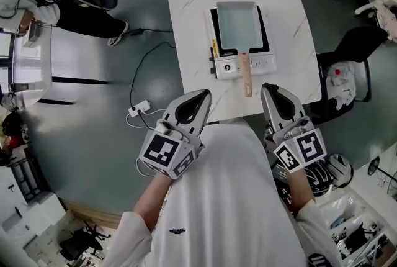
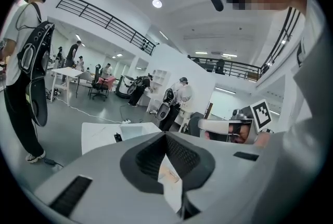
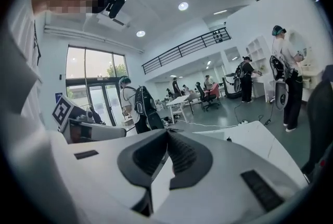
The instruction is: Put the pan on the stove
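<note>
**Spotter:** Grey left gripper (image 1: 201, 95) first. What do you have?

**Operator:** I see its jaws clenched together with nothing between them, at the near edge of the white marble-patterned square table (image 1: 186, 11).

**Spotter:** And the pan?

**Operator:** The rectangular grey pan with the wooden handle (image 1: 237, 25) sits on the black-and-white portable stove (image 1: 265, 63), mid-table, handle toward me.

**Spotter:** Right side?

**Operator:** My grey right gripper (image 1: 268, 89) is clenched too and empty, near the handle's end but apart from it.
</note>
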Demonstrator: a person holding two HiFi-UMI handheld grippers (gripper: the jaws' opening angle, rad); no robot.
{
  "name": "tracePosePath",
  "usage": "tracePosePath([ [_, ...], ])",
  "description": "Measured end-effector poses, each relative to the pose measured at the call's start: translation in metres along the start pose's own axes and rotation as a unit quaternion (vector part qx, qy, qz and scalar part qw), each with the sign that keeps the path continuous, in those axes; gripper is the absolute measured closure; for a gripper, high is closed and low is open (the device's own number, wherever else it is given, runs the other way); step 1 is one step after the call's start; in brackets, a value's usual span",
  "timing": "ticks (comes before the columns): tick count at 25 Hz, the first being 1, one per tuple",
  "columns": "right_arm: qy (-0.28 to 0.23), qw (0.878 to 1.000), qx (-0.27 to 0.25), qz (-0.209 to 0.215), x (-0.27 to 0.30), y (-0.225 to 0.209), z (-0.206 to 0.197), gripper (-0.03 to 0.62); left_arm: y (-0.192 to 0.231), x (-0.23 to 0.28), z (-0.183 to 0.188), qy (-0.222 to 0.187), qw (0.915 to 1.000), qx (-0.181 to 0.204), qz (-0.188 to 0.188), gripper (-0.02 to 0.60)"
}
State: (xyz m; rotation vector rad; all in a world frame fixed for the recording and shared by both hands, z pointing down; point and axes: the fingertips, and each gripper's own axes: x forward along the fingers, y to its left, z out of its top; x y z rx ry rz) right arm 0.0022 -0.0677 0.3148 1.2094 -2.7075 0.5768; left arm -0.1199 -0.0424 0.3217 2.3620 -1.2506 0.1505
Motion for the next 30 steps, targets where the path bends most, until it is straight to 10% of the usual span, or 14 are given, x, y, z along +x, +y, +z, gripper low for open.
tracePosePath([
  [30, 0.029, 0.999, -0.029, 0.025, 0.012, 0.017, -0.008, 0.589, 0.001, 0.008, -0.003, 0.005, 0.9997, 0.018, -0.015, 0.58],
])
